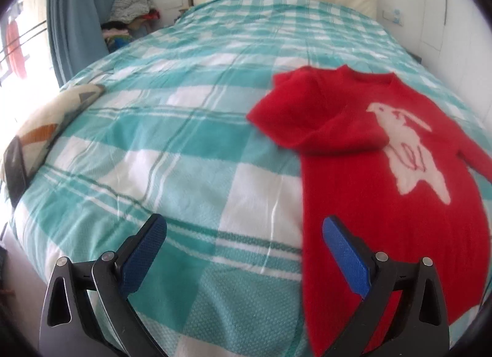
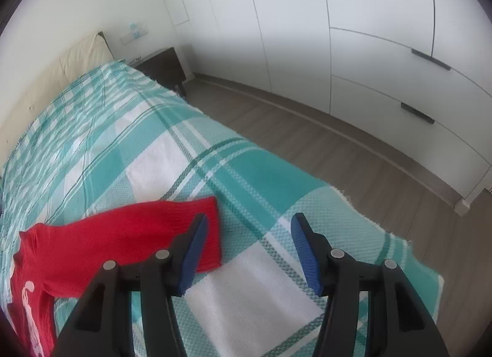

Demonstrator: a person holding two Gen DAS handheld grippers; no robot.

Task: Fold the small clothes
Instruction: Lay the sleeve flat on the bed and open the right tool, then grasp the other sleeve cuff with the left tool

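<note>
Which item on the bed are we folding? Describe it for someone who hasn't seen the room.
Find the bed with the teal-and-white checked cover. On its near part lies a red sweater, one sleeve folded over its chest. It is the only red thing on the cover, with a white animal figure on its front.

The left gripper (image 1: 244, 240) fills the lower frame of its view, blue-padded jaws spread wide and holding nothing. The right gripper (image 2: 249, 244) sits likewise at lower centre, jaws apart, seemingly clear of any contact.
</note>
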